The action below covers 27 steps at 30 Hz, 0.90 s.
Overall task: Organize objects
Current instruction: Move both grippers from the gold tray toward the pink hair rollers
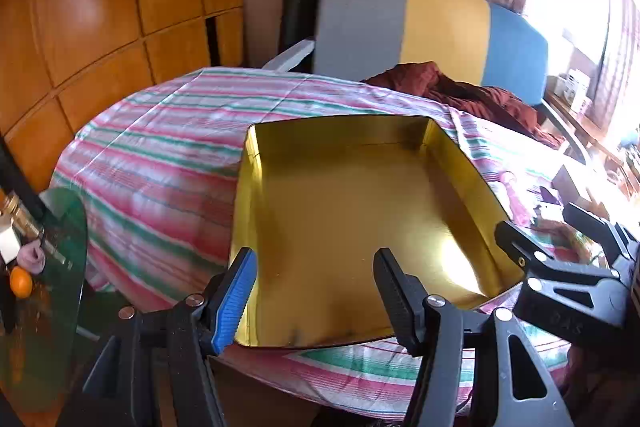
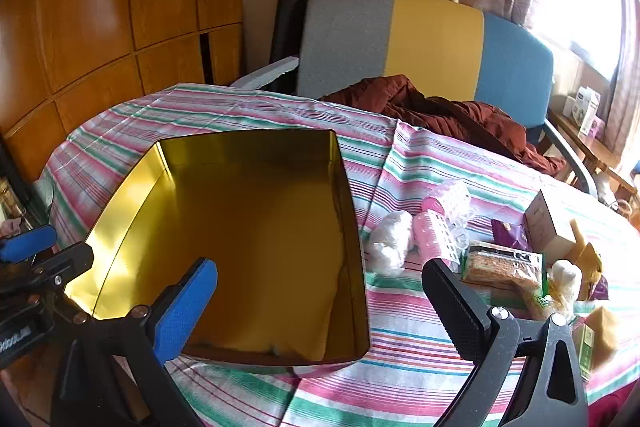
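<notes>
An open gold tin box (image 1: 340,227) lies empty on the striped tablecloth (image 1: 160,155). My left gripper (image 1: 316,295) hangs open over the tin's near edge, nothing between its blue and black fingers. My right gripper (image 2: 320,311) is also open and empty, above the tin's (image 2: 260,227) near right corner. It shows at the right in the left wrist view, as right gripper (image 1: 538,221). Right of the tin lie pink hair rollers (image 2: 436,227), a white wrapped bundle (image 2: 390,241), a snack packet (image 2: 504,265), a small cardboard box (image 2: 548,227) and other small items.
A chair (image 2: 432,43) with a grey, yellow and blue back stands behind the table, a red-brown garment (image 2: 440,111) draped on it. Wood panelling (image 2: 100,7) fills the left. A glass side table (image 1: 64,247) with an orange (image 1: 21,281) sits low at left.
</notes>
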Each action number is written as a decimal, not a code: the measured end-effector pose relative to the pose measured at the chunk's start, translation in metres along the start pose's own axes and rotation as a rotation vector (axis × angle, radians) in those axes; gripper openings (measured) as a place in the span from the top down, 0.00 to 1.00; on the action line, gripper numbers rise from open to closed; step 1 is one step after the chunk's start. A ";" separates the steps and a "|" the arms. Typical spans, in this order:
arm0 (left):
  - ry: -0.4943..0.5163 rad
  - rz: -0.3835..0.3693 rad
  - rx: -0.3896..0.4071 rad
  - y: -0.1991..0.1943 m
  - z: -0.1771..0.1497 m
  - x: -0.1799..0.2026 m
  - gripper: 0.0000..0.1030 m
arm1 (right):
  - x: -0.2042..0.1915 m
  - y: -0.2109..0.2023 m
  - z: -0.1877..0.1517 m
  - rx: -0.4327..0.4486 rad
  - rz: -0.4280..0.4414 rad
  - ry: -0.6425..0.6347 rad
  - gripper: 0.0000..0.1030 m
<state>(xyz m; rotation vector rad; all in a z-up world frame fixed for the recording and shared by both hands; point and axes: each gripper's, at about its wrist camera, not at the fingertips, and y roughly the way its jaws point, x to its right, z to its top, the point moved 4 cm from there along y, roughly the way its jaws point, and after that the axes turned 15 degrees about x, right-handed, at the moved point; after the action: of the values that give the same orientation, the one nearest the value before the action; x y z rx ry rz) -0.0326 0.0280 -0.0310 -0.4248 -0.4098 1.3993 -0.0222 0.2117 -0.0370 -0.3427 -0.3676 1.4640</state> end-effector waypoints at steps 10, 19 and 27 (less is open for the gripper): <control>0.052 -0.084 -0.027 0.007 -0.003 0.028 0.40 | 0.034 0.005 -0.004 -0.015 -0.054 0.055 0.00; 0.127 -0.149 -0.063 0.014 -0.010 0.054 0.40 | 0.085 0.003 -0.009 -0.022 -0.147 0.117 0.00; 0.181 -0.277 -0.060 0.017 0.001 0.090 0.39 | 0.152 0.003 -0.009 -0.044 -0.236 0.150 0.00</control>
<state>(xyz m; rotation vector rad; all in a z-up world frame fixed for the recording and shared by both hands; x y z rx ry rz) -0.0356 0.1190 -0.0368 -0.5186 -0.3484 1.0730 -0.0104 0.3638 -0.0415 -0.4276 -0.3088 1.1931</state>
